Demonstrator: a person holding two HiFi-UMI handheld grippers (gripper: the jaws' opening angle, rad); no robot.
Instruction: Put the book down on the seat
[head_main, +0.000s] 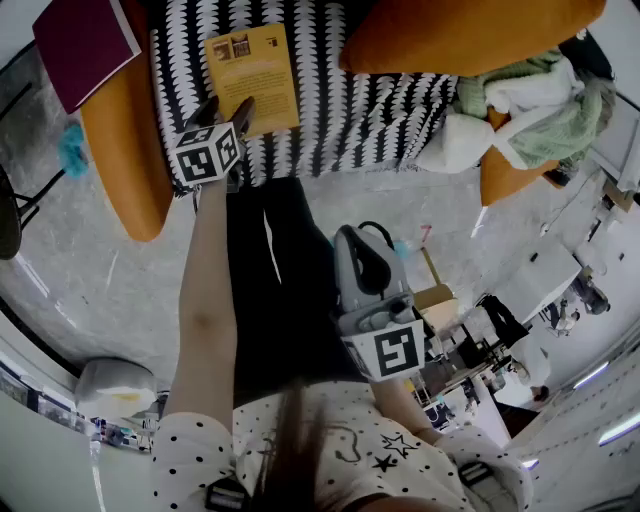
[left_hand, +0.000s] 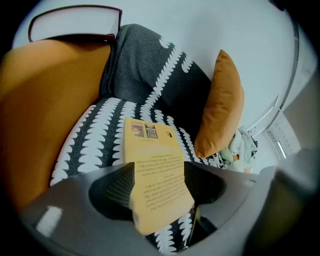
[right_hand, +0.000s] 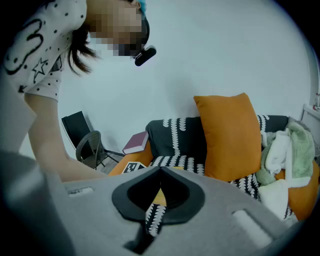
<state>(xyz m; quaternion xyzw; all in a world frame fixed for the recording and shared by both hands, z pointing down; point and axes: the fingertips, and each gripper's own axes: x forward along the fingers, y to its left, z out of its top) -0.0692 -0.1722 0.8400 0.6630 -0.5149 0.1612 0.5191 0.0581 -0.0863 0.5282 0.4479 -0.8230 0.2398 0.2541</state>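
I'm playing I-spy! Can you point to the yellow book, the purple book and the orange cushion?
yellow book (head_main: 252, 80): head view, the middle of its cover.
purple book (head_main: 85, 40): head view, the middle of its cover.
orange cushion (right_hand: 231, 135): right gripper view, the middle of its front face.
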